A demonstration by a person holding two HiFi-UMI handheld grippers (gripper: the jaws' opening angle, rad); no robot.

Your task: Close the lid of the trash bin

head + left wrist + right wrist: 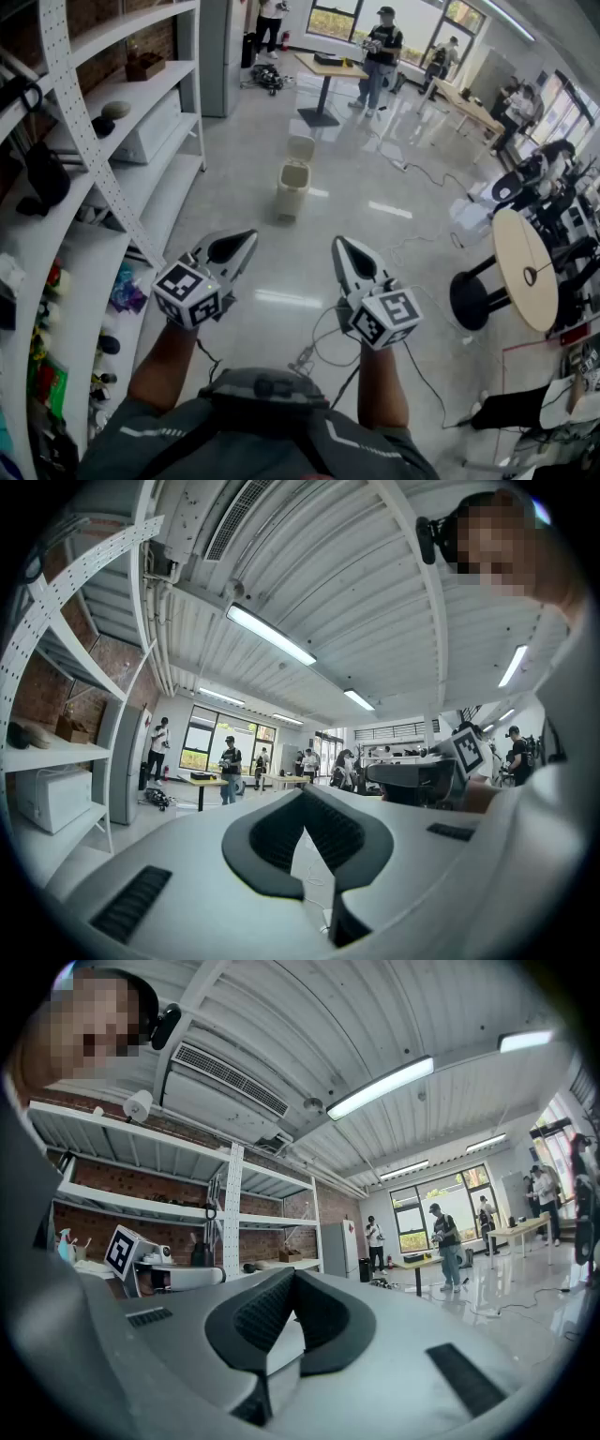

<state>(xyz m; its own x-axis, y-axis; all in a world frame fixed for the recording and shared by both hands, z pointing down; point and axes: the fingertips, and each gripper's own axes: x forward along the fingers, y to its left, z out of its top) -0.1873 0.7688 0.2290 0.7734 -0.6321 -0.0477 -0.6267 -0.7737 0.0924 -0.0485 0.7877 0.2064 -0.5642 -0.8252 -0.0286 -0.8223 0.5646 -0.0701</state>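
head view, with both gripper views: one person holds two grippers over a glossy grey floor. the left gripper and the right gripper each carry one marker cube, at and; the cube faces bear black-and-white square patterns, not letters. in each gripper view the two jaws meet at their tips, the ribbed black pads forming a v below that point, with only floor showing through the gap; neither pair grips anything. one cream trash bin stands on the floor well ahead of both grippers, roughly on the line between them and apart from each. its lid is raised and tilted back behind the open top. one white shelving unit runs along the left side, carrying small objects too small to name. one round table stands at the right, and one rectangular table at the far end. three people stand in the far part of the room; others are at the right edge.
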